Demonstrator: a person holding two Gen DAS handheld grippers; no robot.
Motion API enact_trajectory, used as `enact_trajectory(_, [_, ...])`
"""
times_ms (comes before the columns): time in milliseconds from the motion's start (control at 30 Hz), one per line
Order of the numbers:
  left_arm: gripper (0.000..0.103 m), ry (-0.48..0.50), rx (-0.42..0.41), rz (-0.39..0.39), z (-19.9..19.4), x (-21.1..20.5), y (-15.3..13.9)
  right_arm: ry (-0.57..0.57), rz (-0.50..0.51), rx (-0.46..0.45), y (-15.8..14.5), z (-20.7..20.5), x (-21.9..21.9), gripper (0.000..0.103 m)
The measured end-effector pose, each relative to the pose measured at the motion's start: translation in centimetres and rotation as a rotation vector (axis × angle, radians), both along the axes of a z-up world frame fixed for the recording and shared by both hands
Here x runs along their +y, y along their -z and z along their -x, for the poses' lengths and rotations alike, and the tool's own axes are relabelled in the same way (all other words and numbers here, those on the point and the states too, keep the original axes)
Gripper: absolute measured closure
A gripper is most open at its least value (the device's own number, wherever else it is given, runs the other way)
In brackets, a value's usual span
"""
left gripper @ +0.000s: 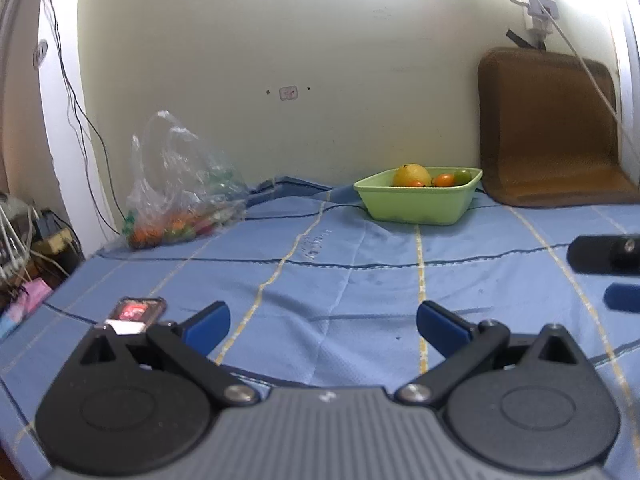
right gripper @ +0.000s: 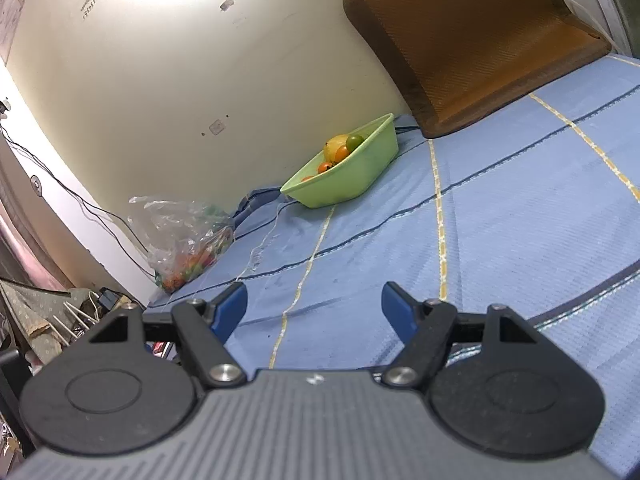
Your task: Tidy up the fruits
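Observation:
A light green tub [left gripper: 416, 208] [right gripper: 352, 184] stands on the blue bedsheet near the wall. It holds a yellow fruit [left gripper: 412, 175] [right gripper: 334, 148], small orange fruits [left gripper: 443, 179] [right gripper: 342, 154] and a green one [left gripper: 462, 176] [right gripper: 354, 142]. A clear plastic bag [left gripper: 180, 196] [right gripper: 186, 236] with several orange, red and green fruits lies at the left by the wall. My left gripper [left gripper: 323, 320] is open and empty, well short of both. My right gripper [right gripper: 314, 304] is open and empty too; it also shows at the right edge of the left wrist view [left gripper: 616, 276].
A brown cushion [left gripper: 548, 128] [right gripper: 472, 36] leans on the wall right of the tub. A small red packet [left gripper: 136, 314] lies by my left gripper's left finger. The bed's left edge drops to cables and clutter [left gripper: 24, 264] [right gripper: 48, 312].

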State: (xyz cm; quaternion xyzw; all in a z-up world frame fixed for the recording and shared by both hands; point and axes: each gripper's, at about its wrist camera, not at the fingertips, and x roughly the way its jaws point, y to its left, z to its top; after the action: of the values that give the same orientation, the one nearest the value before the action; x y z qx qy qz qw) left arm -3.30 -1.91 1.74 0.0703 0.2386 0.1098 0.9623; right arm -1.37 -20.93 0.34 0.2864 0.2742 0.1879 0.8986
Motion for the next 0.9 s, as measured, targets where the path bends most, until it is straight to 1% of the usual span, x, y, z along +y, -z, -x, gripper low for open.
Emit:
enact_trajectory(100, [0.0, -0.002, 0.002, -0.041, -0.05, -0.38, 0.17, 0.005, -0.007, 0.001, 0.04, 0.05, -0.18, 0.027])
enact_trajectory(300, [0.0, 0.002, 0.014, -0.04, -0.12, -0.46, 0.27, 0.007, -0.015, 0.0, 0.02, 0.1, -0.35, 0.027])
enact_trajectory(767, [0.0, -0.016, 0.016, -0.072, -0.36, -0.09, 0.23, 0.013, -0.03, -0.001, 0.15, 0.3, -0.7, 0.027])
enact_trajectory(900, [0.0, -0.03, -0.001, -0.105, -0.43, 0.1, 0.08, 0.015, -0.035, -0.002, 0.16, 0.31, -0.8, 0.027])
